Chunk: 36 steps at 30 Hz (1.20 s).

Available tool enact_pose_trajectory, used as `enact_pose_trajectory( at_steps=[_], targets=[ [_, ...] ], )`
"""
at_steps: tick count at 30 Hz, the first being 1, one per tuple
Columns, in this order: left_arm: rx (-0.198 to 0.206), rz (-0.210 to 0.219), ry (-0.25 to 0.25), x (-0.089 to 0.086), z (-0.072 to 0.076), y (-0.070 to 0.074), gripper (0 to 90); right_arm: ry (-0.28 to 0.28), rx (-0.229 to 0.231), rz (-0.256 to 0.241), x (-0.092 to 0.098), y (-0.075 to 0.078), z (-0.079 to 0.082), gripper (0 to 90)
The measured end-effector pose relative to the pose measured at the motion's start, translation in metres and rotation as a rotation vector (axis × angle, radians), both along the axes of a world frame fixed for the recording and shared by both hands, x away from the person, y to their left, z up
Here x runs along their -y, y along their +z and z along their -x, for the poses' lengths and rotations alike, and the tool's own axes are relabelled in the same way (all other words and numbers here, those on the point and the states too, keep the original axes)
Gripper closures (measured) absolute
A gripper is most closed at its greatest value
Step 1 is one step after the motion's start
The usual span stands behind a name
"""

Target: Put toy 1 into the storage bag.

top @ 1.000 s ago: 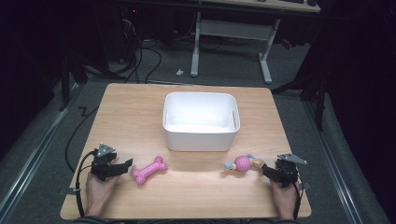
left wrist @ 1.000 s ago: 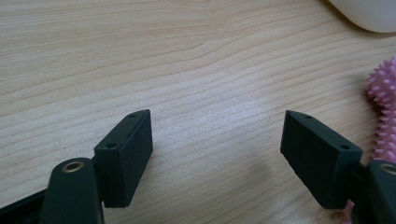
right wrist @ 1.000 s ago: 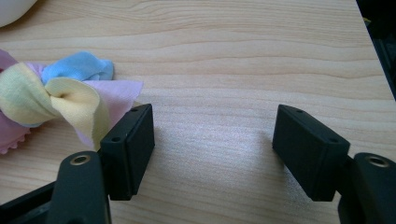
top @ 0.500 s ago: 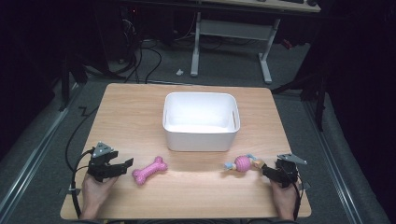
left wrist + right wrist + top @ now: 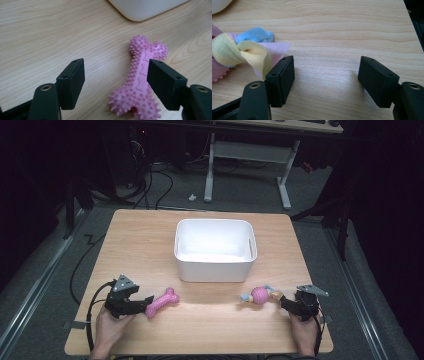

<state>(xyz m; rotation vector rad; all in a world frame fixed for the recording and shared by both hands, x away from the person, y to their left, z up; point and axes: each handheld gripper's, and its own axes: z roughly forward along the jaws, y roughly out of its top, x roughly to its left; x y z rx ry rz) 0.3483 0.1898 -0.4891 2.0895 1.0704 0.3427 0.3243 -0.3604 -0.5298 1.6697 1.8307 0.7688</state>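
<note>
A pink spiky bone toy [image 5: 162, 302] lies on the table's front left. My left gripper [image 5: 143, 305] is open at the bone's near end. In the left gripper view the bone [image 5: 142, 80] sits between the jaws, close to the right one, and my left gripper [image 5: 115, 67] holds nothing. A pink ball toy with pastel cloth tails [image 5: 258, 295] lies at the front right. My right gripper [image 5: 284, 302] is open just right of it. In the right gripper view the cloth tails [image 5: 244, 53] touch the left jaw's outer side, and bare wood lies between the jaws of my right gripper [image 5: 325, 63].
A white rectangular bin [image 5: 215, 249] stands at the middle of the wooden table [image 5: 140, 245], behind both toys. Its corner [image 5: 147, 7] shows at the top of the left gripper view. A dark floor with cables and desk legs surrounds the table.
My left gripper has edged right, so its jaws now reach the bone's near end. The right gripper and both toys have not moved.
</note>
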Motion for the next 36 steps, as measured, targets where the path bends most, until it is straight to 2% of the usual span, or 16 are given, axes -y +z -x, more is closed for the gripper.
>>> enact_pose_trajectory(
  at_steps=[7, 16, 24, 31, 36],
  targets=[
    [-0.013, -0.029, -0.05, 0.016, -0.001, -0.002, 31.1, 0.008, 0.001, 0.007, 0.0, 0.0, 0.0, 29.9],
    [-0.02, -0.069, -0.088, 0.03, -0.002, -0.005, 34.3, 0.009, 0.004, 0.005, 0.0, 0.0, 0.0, 29.9],
    [-0.043, -0.112, -0.125, 0.039, -0.005, -0.008, 39.0, 0.01, 0.004, 0.005, 0.0, 0.0, 0.0, 29.9],
    [-0.081, -0.127, -0.142, 0.042, -0.01, -0.011, 43.3, 0.01, 0.004, 0.005, 0.0, 0.0, 0.0, 29.9],
    [-0.099, -0.16, -0.146, 0.044, -0.012, -0.014, 46.3, 0.011, 0.004, 0.005, 0.0, 0.0, 0.0, 29.9]
  ],
)
